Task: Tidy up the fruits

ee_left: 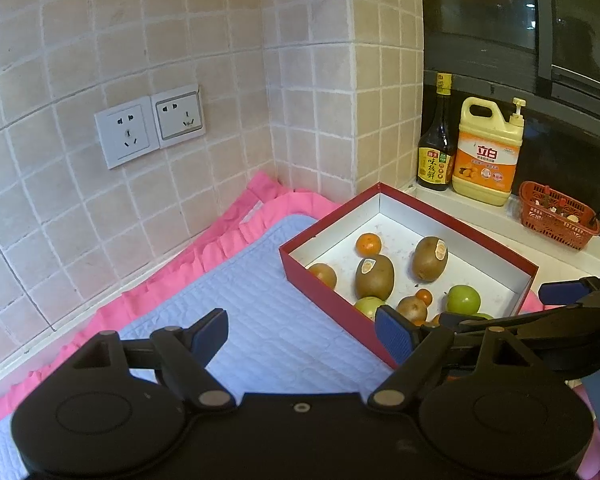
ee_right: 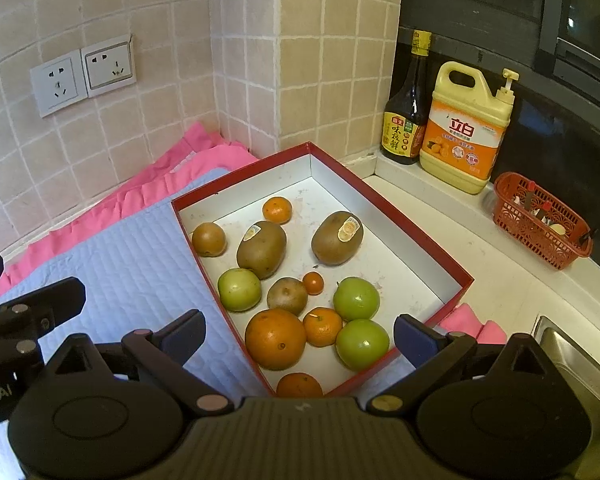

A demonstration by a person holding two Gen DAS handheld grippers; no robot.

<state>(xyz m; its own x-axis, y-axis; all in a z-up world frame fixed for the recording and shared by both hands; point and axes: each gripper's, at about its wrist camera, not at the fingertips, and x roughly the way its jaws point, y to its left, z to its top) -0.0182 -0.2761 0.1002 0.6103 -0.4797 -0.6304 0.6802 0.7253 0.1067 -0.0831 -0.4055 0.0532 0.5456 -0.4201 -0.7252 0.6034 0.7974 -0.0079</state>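
A red box (ee_right: 420, 236) with a white inside holds several fruits: two brown kiwis (ee_right: 261, 249) with stickers, green apples (ee_right: 356, 298), a big orange (ee_right: 275, 338) and smaller tangerines (ee_right: 277, 209). The same box (ee_left: 324, 280) shows in the left wrist view with a kiwi (ee_left: 374, 277) inside. My right gripper (ee_right: 300, 338) hovers open over the box's near corner, nothing between its fingers. My left gripper (ee_left: 300, 330) is open above the blue mat (ee_left: 260, 304), just left of the box, holding nothing. The right gripper's fingers (ee_left: 562, 292) reach into the left view at right.
A pink cloth (ee_right: 148, 184) lies under the blue mat (ee_right: 140, 260) against the tiled wall with two sockets (ee_right: 82, 74). A dark sauce bottle (ee_right: 406, 120), a yellow detergent jug (ee_right: 466, 136) and a red basket (ee_right: 540, 222) stand on the ledge. A sink edge (ee_right: 572, 356) lies at right.
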